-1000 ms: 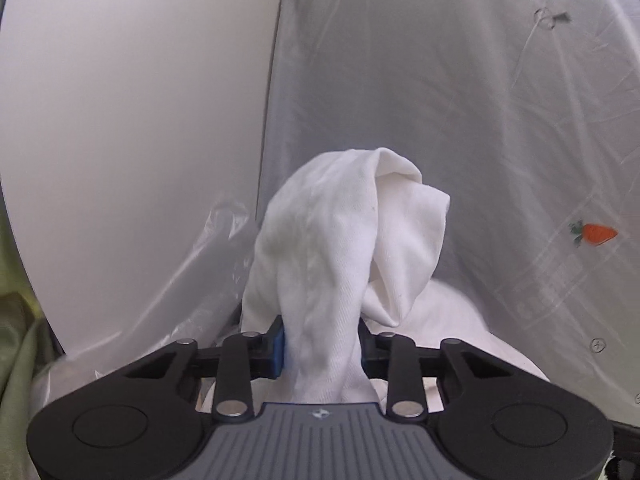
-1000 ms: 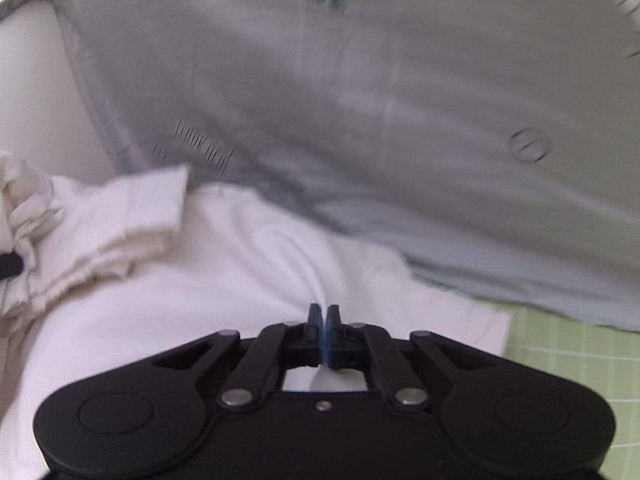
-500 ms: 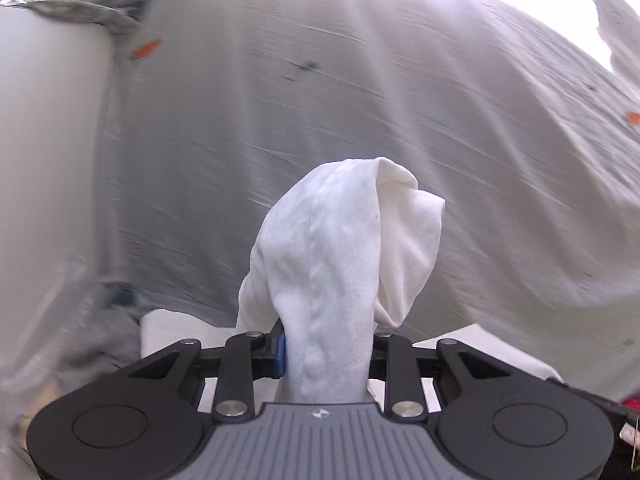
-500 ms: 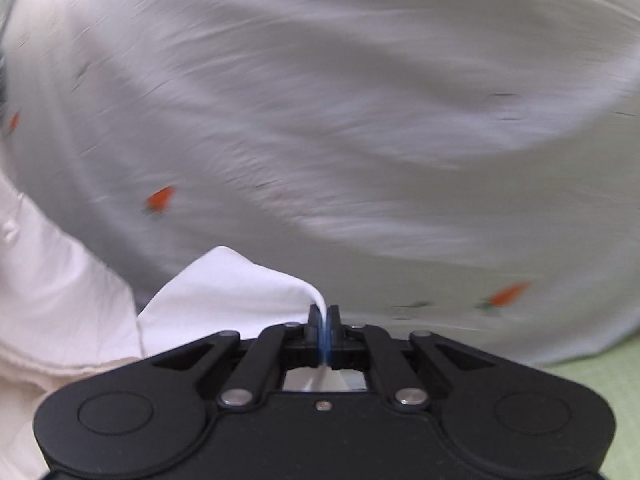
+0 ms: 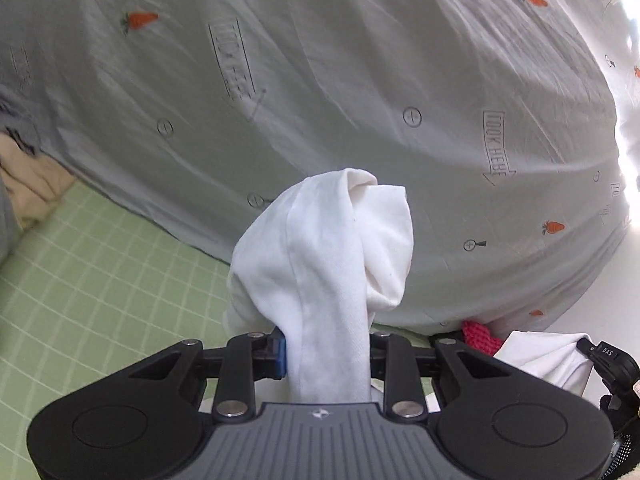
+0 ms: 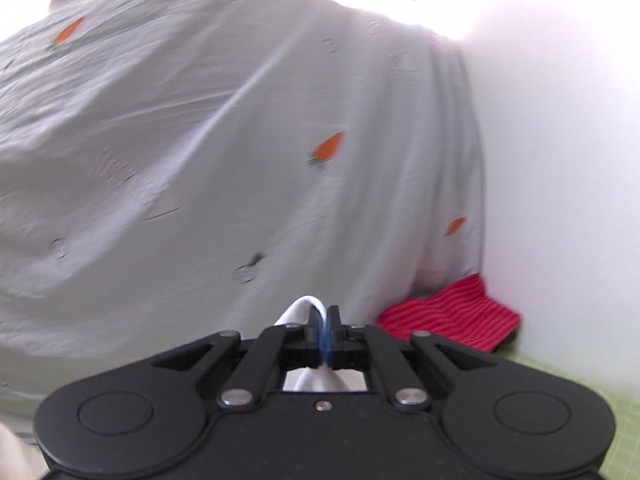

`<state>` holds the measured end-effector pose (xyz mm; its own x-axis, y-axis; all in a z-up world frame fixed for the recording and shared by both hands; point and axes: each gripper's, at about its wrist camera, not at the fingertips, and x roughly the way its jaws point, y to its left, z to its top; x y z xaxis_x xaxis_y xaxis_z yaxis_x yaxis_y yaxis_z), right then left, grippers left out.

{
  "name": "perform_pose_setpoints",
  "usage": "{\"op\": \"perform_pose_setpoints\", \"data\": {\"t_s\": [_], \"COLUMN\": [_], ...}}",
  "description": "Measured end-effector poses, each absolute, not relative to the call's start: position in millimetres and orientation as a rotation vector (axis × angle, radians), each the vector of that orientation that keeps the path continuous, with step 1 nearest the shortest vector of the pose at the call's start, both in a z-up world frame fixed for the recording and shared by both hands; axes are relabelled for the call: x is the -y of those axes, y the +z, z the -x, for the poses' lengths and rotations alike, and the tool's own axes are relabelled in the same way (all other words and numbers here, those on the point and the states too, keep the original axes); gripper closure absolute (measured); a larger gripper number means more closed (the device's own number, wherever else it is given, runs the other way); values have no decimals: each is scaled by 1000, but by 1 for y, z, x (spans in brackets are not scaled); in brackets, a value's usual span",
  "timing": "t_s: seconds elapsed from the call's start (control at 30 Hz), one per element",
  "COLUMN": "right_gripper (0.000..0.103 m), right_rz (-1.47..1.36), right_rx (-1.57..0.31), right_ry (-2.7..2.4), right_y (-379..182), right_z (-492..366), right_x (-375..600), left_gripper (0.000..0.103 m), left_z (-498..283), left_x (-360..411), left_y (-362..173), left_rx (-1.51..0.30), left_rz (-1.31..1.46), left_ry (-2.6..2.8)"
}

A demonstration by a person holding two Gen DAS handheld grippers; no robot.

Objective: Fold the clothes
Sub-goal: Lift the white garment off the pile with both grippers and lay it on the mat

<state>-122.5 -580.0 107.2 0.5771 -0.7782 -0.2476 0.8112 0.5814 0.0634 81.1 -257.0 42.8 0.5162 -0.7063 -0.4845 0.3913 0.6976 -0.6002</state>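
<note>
A white garment (image 5: 320,248) is bunched in a thick roll between the jaws of my left gripper (image 5: 326,354), which is shut on it. The loose end flops forward over the fingertips. In the right wrist view my right gripper (image 6: 325,320) is shut on a thin folded edge of the white garment (image 6: 302,305), and only a small loop shows above the pads. At the lower right of the left wrist view, another part of the white garment (image 5: 540,354) hangs beside the black body of the other gripper (image 5: 612,360).
A grey sheet with carrot prints (image 5: 360,80) hangs across the background (image 6: 200,140). Below lies a green checked mat (image 5: 100,280). A red striped cloth (image 6: 448,316) lies at the foot of a white wall (image 6: 560,160). A beige cloth (image 5: 28,184) sits at the far left.
Both views have swung sideways along the grey sheet. The white wall left the left view and the green mat came in. The red cloth and wall entered the right view. Both grips hold.
</note>
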Motion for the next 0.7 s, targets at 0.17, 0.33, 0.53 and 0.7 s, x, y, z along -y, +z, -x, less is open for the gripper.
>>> {"op": "perform_pose_setpoints", "data": {"t_s": [0.17, 0.33, 0.53, 0.7], "right_gripper": [101, 101, 101, 98], "right_rz": [-150, -137, -206, -319], "right_rx": [-172, -130, -375, -764], "right_ry": [-929, -868, -762, -734], "right_y": [109, 109, 35, -74], "right_z": [140, 138, 137, 151], "right_x": [620, 638, 633, 610], "left_gripper": [74, 74, 68, 58], "left_z": [-87, -110, -103, -72], "left_x": [287, 295, 267, 233], "left_y": [48, 59, 1, -69], "left_rx": [-738, -651, -849, -1114], "left_rz": [501, 529, 433, 255], "left_ry": [-659, -584, -365, -179]}}
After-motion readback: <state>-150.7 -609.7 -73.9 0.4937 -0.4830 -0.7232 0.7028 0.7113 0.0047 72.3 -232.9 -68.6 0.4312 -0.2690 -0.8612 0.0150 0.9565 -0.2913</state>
